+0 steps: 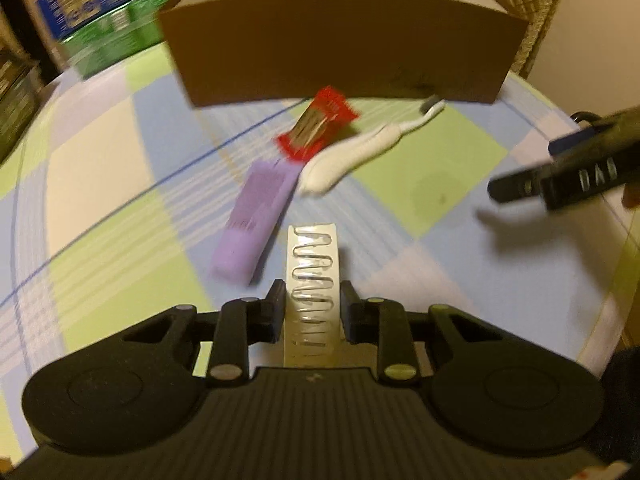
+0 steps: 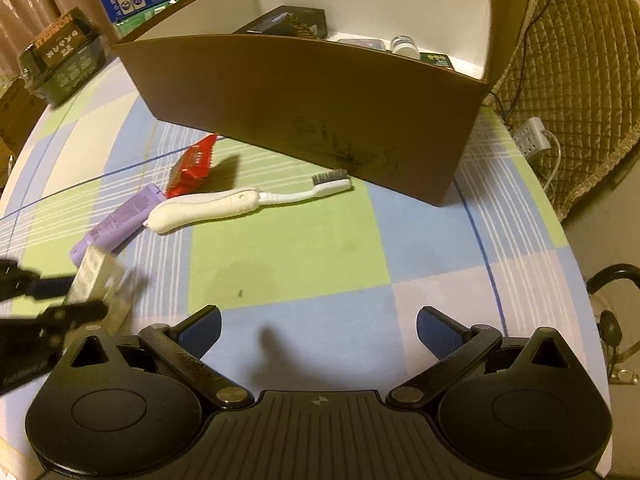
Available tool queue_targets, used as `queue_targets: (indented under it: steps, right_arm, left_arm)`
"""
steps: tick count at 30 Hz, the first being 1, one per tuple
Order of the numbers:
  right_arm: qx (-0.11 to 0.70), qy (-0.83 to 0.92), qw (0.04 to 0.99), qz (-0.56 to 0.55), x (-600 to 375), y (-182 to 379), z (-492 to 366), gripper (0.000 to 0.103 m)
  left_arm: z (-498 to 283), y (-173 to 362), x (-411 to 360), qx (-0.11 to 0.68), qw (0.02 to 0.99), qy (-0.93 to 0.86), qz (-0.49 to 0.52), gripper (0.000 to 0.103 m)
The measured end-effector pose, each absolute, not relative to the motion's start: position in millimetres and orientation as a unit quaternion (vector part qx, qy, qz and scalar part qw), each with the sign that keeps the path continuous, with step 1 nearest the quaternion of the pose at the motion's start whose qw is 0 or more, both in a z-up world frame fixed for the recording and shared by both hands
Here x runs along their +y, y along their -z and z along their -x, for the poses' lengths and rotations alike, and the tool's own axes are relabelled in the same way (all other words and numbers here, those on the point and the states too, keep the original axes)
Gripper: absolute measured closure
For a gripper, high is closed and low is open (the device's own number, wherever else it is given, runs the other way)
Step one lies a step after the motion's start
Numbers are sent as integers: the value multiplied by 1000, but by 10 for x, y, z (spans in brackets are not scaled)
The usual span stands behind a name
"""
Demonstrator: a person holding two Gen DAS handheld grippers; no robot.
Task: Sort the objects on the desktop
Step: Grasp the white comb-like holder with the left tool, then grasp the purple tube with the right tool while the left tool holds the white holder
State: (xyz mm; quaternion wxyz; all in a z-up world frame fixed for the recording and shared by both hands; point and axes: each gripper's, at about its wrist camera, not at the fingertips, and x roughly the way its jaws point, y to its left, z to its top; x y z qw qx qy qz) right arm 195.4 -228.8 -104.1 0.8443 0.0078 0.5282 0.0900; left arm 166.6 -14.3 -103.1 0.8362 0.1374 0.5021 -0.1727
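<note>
While the left gripper [image 1: 313,300] holds a clear box of paper clips [image 1: 313,280] pinched between its nearly closed jaws, lifted off the counter [image 2: 288,248], the step in hand looks like carrying that box to the brown sorting box [image 2: 304,96]. The brown box stands toward the counter's far edge, its near wall tall and its top open, with several things already lying inside. The next move, as I judge it, calls for raising the paper clips above that near rim, going forward over it, then letting go.

The right gripper [image 2: 318,330] hangs with its jaws spread wide and nothing between them, over bare cloth near the counter's near edge.

Still to be sorted, between the left gripper and the brown box: a purple tube [image 1: 256,220], a white toothbrush [image 2: 240,204] and a red packet [image 1: 318,122], lying close together; the toothbrush's bristle end lies just beside the box's near wall. The carry passes over them, so height matters. There is open room at the middle and right of the counter; the rounded right edge is close by.
</note>
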Motion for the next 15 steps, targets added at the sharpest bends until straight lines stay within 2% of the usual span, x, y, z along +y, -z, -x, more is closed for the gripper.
queue_targets:
  steps: [15]
  right_arm:
    - [525,-173,833,-11,-1648,1058,-2027,2]
  left_arm:
    - [-1472,980,1087,510,858,-7,-58,79]
